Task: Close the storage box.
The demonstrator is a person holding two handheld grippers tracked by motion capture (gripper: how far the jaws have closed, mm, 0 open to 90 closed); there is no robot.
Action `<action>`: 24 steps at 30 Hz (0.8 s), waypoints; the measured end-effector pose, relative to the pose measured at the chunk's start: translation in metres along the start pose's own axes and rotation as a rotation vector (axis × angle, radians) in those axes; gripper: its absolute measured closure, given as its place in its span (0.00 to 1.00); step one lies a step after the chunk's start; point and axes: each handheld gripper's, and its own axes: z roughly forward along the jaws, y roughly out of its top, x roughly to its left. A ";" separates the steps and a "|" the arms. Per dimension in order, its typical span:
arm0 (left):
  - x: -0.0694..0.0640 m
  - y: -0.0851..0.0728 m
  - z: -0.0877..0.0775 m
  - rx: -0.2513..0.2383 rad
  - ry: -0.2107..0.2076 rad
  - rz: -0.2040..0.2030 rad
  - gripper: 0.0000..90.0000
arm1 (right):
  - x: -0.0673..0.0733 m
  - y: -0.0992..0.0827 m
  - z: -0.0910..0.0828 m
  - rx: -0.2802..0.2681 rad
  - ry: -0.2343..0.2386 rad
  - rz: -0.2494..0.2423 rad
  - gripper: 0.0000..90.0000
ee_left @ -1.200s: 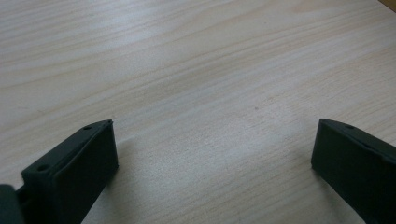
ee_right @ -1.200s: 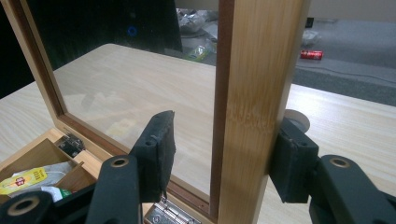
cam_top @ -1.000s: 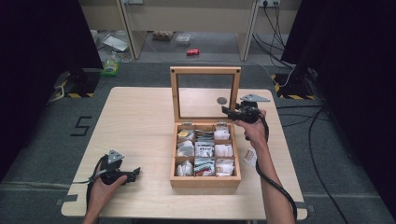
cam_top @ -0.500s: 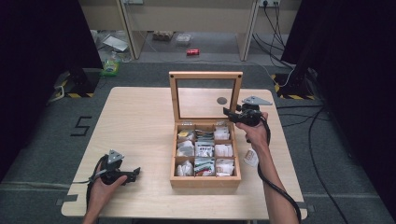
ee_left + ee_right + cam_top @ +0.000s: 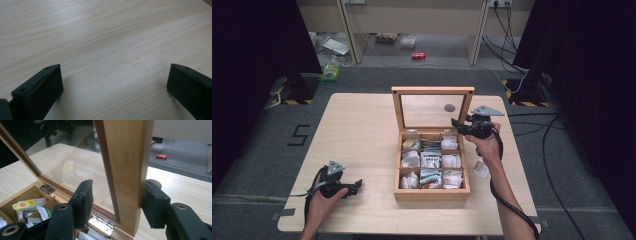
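left tool (image 5: 357,183) jaws wide apart, low, right tool (image 5: 455,122) raised, jaws part-open

Wooden box (image 5: 432,165) open on table
Glass-paned lid (image 5: 122,165) stands upright at rear; nine compartments hold tea packets.

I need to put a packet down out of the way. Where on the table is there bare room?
The table is bare left of the wooden box, between its far edge and the left gripper. Right of the box it is crowded: a packet lies there, and the right gripper straddles the raised lid.
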 end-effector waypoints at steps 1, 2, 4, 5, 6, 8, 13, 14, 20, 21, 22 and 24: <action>0.000 0.000 0.000 0.000 0.000 0.000 0.00 | 0.000 0.000 0.000 -0.003 0.000 -0.001 0.51; 0.000 0.000 0.000 0.000 0.000 0.000 0.00 | 0.001 -0.001 -0.001 -0.003 0.001 0.004 0.51; 0.000 0.000 0.000 0.000 0.000 0.000 0.00 | 0.001 -0.002 -0.003 -0.010 0.001 0.005 0.51; 0.000 0.000 0.000 0.000 -0.001 0.000 0.00 | 0.002 -0.003 -0.004 -0.010 0.001 0.009 0.51; 0.000 0.000 0.000 0.000 0.000 0.000 0.00 | 0.002 -0.003 -0.004 -0.016 0.005 0.011 0.51; 0.000 0.000 0.000 0.000 0.000 0.000 0.00 | 0.003 -0.005 -0.006 -0.021 0.004 0.016 0.50; 0.000 0.000 0.000 0.000 0.000 0.000 0.00 | 0.004 -0.006 -0.012 -0.038 -0.002 0.028 0.52; 0.000 0.000 0.000 0.000 0.000 0.000 0.00 | 0.004 -0.006 -0.013 -0.048 -0.004 0.036 0.54; 0.000 0.000 0.000 0.000 0.000 0.000 0.00 | 0.006 -0.001 -0.027 -0.083 -0.002 0.041 0.57; 0.000 0.000 0.000 0.000 0.000 0.000 0.00 | 0.007 0.001 -0.028 -0.081 -0.003 0.029 0.57; 0.000 0.000 0.000 0.000 0.000 0.000 0.00 | 0.008 0.001 -0.029 -0.078 -0.005 0.023 0.57; 0.000 0.000 0.000 0.000 0.000 0.000 0.00 | 0.011 0.001 -0.032 -0.076 -0.012 0.009 0.56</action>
